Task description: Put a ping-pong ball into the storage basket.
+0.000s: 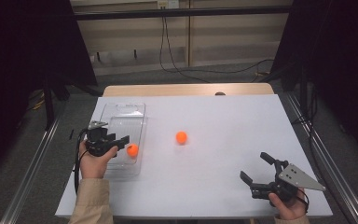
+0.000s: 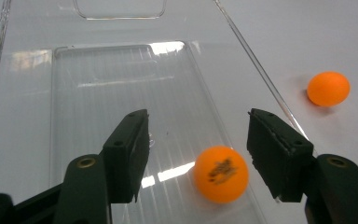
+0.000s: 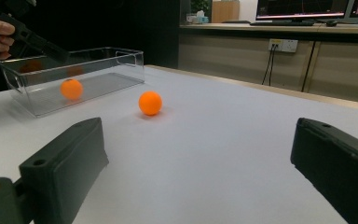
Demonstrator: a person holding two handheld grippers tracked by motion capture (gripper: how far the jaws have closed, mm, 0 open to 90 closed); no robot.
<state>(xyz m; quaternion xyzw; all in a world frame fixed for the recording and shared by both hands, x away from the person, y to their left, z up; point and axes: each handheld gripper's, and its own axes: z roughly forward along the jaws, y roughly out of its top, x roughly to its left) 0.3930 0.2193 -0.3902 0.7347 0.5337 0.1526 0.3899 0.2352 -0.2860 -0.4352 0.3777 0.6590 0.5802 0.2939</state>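
A clear plastic box [image 1: 121, 119] stands at the table's left, and one orange ball [image 1: 132, 150] lies in its near end. My left gripper [image 1: 121, 144] hangs over that end, tilted down into the box. In the left gripper view its jaws [image 2: 198, 126] stand apart above the printed orange ball [image 2: 221, 173], and neither pad touches it. A second orange ball [image 1: 181, 136] rests on the white table to the right of the box. My right gripper [image 1: 253, 165] sits low at the near right, open with nothing between its jaws [image 3: 198, 135], facing the loose ball [image 3: 150, 103].
The white tabletop [image 1: 223, 121] stretches wide between the box and my right gripper. Black curtains flank the table, and cables run across the floor beyond its far wooden edge [image 1: 186, 88].
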